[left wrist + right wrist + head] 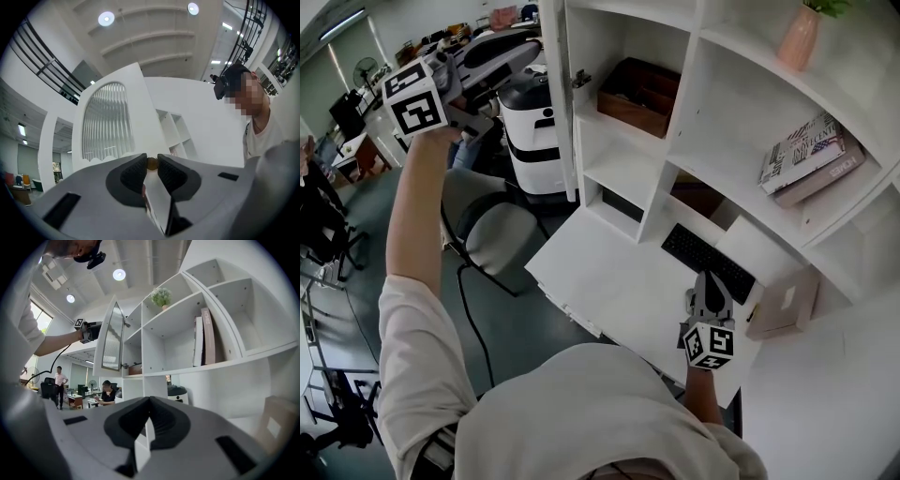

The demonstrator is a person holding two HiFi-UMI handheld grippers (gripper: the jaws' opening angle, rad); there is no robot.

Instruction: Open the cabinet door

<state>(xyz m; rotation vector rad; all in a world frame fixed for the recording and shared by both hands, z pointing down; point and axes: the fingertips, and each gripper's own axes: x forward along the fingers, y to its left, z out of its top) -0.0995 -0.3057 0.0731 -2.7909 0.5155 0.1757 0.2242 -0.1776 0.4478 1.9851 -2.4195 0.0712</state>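
Observation:
The cabinet door (108, 339), white with a ribbed glass panel (105, 123), stands swung out from the shelf unit (675, 141) on its hinges (124, 324). My left gripper (152, 163), held up high at arm's length (473, 114), is shut on the door's small brass knob (152, 163), which sits pinched between the two dark pads. In the right gripper view the left gripper (89, 331) shows at the door's free edge. My right gripper (708, 286) hovers low over the white desk, jaws shut with nothing in them (149, 401).
A black keyboard (708, 262) lies on the desk (609, 281) just beyond the right gripper. The shelves hold a wooden box (637, 94), stacked books (811, 159) and a pink vase (797, 37). A white machine (534, 131) and a chair (497, 234) stand left of the desk.

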